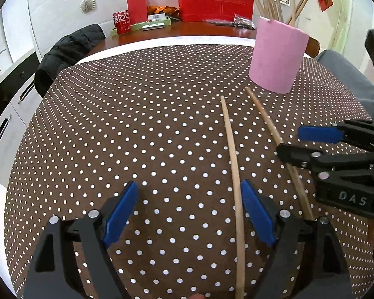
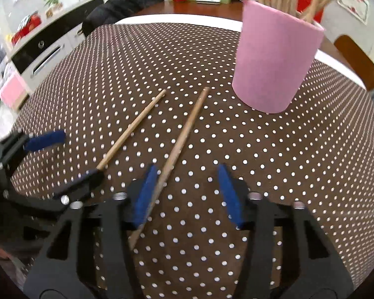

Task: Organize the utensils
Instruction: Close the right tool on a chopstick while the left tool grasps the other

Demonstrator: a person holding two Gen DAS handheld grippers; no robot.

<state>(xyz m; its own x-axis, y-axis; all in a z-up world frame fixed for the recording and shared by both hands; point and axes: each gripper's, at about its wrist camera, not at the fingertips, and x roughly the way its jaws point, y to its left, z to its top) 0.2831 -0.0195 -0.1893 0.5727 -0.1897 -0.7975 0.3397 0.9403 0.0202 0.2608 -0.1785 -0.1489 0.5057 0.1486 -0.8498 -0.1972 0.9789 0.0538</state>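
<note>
Right claw (image 2: 189, 194) tilts down, straddling chopstick (image 2: 179, 147)

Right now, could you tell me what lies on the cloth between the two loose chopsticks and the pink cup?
Nothing: in both wrist views only bare dotted cloth separates the chopstick tips from the pink cup.

Brown tablecloth (image 1: 137, 124) with white polka dots, pink cup (image 1: 276, 57), 2 tan wooden chopsticks (image 1: 233, 164), red bag (image 1: 214, 2)

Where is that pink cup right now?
The pink cup stands on the dotted tablecloth, far right in both views, just beyond two loose chopsticks, holding more chopsticks.
</note>
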